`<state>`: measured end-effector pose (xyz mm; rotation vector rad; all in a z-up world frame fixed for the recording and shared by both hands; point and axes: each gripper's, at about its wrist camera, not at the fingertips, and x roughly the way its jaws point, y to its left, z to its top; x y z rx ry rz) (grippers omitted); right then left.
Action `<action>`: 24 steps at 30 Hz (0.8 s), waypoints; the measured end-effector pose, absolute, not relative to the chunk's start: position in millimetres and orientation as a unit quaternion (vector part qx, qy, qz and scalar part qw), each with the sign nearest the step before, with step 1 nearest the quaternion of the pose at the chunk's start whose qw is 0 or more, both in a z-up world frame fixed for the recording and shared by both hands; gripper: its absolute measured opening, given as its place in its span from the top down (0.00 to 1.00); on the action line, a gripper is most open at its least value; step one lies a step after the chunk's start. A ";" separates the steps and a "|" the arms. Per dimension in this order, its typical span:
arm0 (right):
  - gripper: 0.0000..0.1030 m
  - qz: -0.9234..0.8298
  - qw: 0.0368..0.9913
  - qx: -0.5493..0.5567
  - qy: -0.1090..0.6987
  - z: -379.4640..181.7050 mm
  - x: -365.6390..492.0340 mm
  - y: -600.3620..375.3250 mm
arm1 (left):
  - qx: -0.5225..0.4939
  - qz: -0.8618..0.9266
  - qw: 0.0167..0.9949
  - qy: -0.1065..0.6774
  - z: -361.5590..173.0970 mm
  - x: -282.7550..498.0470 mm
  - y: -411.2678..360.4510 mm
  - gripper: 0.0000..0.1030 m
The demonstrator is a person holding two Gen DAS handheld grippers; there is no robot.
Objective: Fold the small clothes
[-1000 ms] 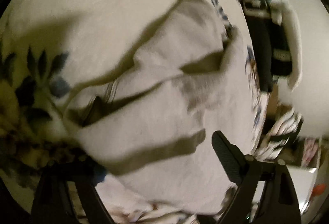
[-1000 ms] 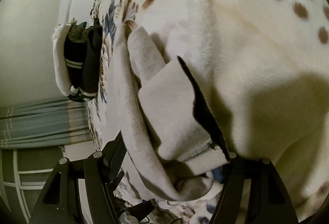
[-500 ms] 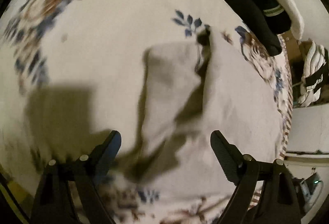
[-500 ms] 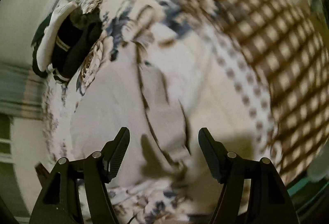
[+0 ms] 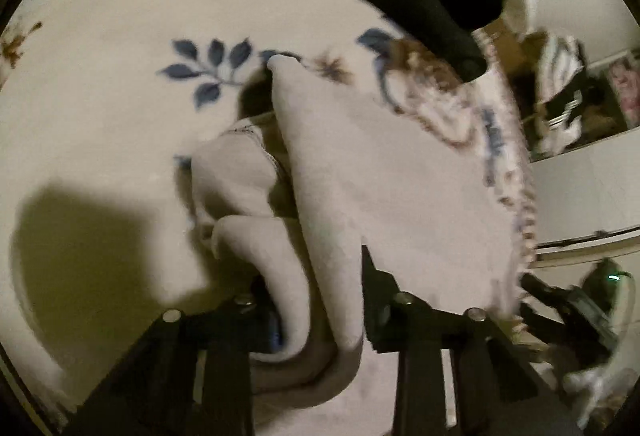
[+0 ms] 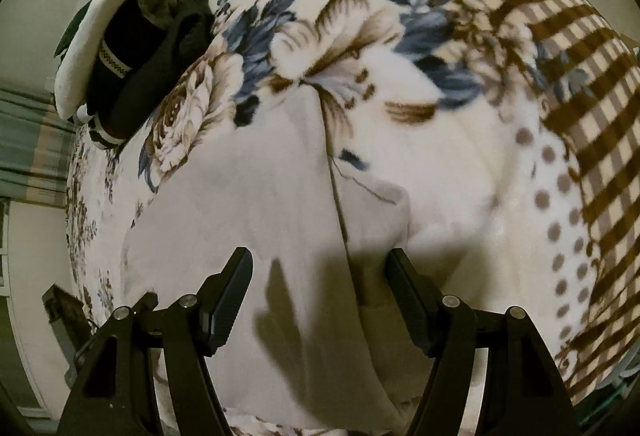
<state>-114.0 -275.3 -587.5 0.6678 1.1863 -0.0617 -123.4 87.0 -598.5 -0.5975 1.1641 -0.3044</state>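
Bed: a floral blanket (image 6: 400, 48) in cream, blue and brown is covering it, with a brown checked band (image 6: 560, 48) running along the far side in the right wrist view.
Pale garment (image 6: 240, 204): it is lying on the blanket near the bed's edge, with one layer lapped over another along a dark seam line (the cloth is blurred toward the bottom). In the left wrist view the same garment (image 5: 400, 204) is rising in bunched folds toward the camera.
Sock pile (image 6: 132, 48): dark and white socks are sitting heaped at the bed's far corner, well apart from the garment.
Left tongs (image 5: 320, 300): the jaws are closing, standing narrow, with a thick fold of the pale garment between them and the pads pressing against it on both sides.
Right tongs (image 6: 320, 276): the jaws are standing wide apart above the garment, hovering over the seam, with no cloth pinched between the pads; their shadow is falling on the fabric just below.
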 end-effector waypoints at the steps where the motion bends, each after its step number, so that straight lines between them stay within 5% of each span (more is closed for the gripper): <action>1: 0.30 -0.028 0.778 0.306 0.548 -586.0 -110.8 -275.9 | -0.325 -0.170 0.774 0.516 -594.1 -126.1 96.1 0.76; 4: 0.30 -0.022 0.784 0.296 0.545 -579.3 -101.9 -277.6 | -0.450 -0.255 0.720 0.463 -598.5 -126.1 116.9 0.76; 7: 0.30 -0.024 0.785 0.292 0.546 -575.6 -95.9 -278.8 | -0.520 -0.254 0.648 0.495 -643.3 -115.4 130.3 0.73; 9: 0.30 -0.023 0.784 0.292 0.547 -572.8 -93.3 -278.8 | -0.508 -0.210 0.648 0.526 -659.6 -112.7 141.6 0.71; 12: 0.30 -0.019 0.786 0.286 0.548 -567.8 -90.9 -278.0 | -0.480 -0.206 0.659 0.541 -642.7 -107.1 140.6 0.40; 13: 0.30 -0.016 0.788 0.281 0.548 -566.3 -89.1 -277.3 | -0.469 -0.203 0.669 0.540 -633.6 -106.0 139.2 0.37; 16: 0.30 -0.013 0.789 0.271 0.552 -568.2 -82.9 -276.0 | -0.425 -0.184 0.700 0.543 -613.2 -97.3 130.8 0.30; 20: 0.31 -0.003 0.777 0.279 0.564 -581.6 -67.9 -274.0 | -0.388 -0.158 0.720 0.553 -617.8 -78.1 105.4 0.32; 21: 0.36 0.002 0.773 0.285 0.566 -586.0 -63.9 -273.4 | -0.377 -0.152 0.728 0.552 -619.2 -78.5 103.0 0.35; 23: 0.95 0.003 0.773 0.295 0.561 -588.5 -58.5 -272.8 | -0.349 -0.137 0.747 0.550 -615.0 -81.2 100.5 0.74; 24: 0.96 -0.006 0.775 0.289 0.561 -587.3 -58.0 -272.5 | -0.336 -0.129 0.754 0.549 -616.4 -88.0 108.4 0.80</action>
